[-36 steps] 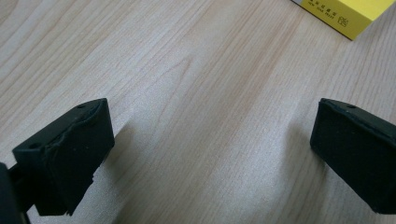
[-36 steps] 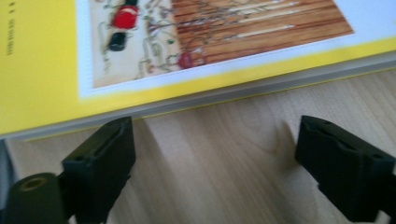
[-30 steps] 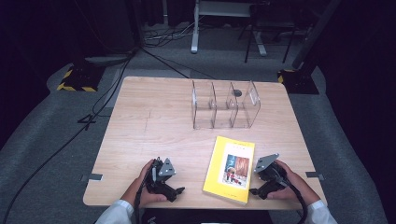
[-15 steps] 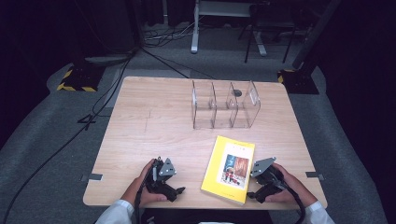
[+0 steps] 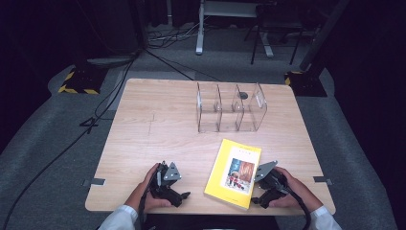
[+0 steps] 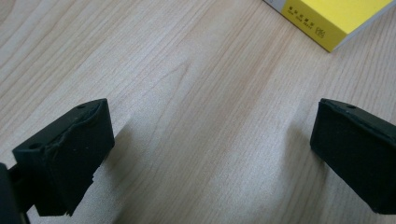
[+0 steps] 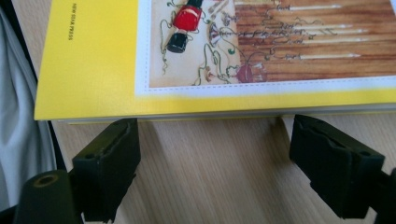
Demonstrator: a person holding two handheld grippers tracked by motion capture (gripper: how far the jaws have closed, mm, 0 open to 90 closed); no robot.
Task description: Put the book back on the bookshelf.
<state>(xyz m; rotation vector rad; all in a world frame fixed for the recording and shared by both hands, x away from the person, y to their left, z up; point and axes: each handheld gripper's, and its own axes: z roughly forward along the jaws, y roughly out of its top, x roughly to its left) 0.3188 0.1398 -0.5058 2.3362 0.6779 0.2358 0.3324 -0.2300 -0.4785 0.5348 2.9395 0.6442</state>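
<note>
A yellow book (image 5: 233, 172) with a picture on its cover lies flat near the table's front edge, right of centre. My right gripper (image 5: 263, 191) rests just right of it, jaws open and aimed at the book's long edge (image 7: 210, 114), almost touching it, nothing between them. My left gripper (image 5: 179, 194) lies on the wood to the book's left, jaws wide open over bare tabletop (image 6: 210, 140); a corner of the book (image 6: 327, 18) shows beyond them. A hand holds each gripper.
A clear plastic organiser (image 5: 231, 108) with three compartments stands at the table's far middle. A small dark round spot (image 5: 243, 95) marks the wood behind it. Cables (image 5: 95, 120) trail across the grey floor on the left. A white sleeve (image 7: 21, 121) lies past the table's edge.
My right gripper has shifted slightly left, closer to the book's edge. The left gripper and the book stay where they were.
</note>
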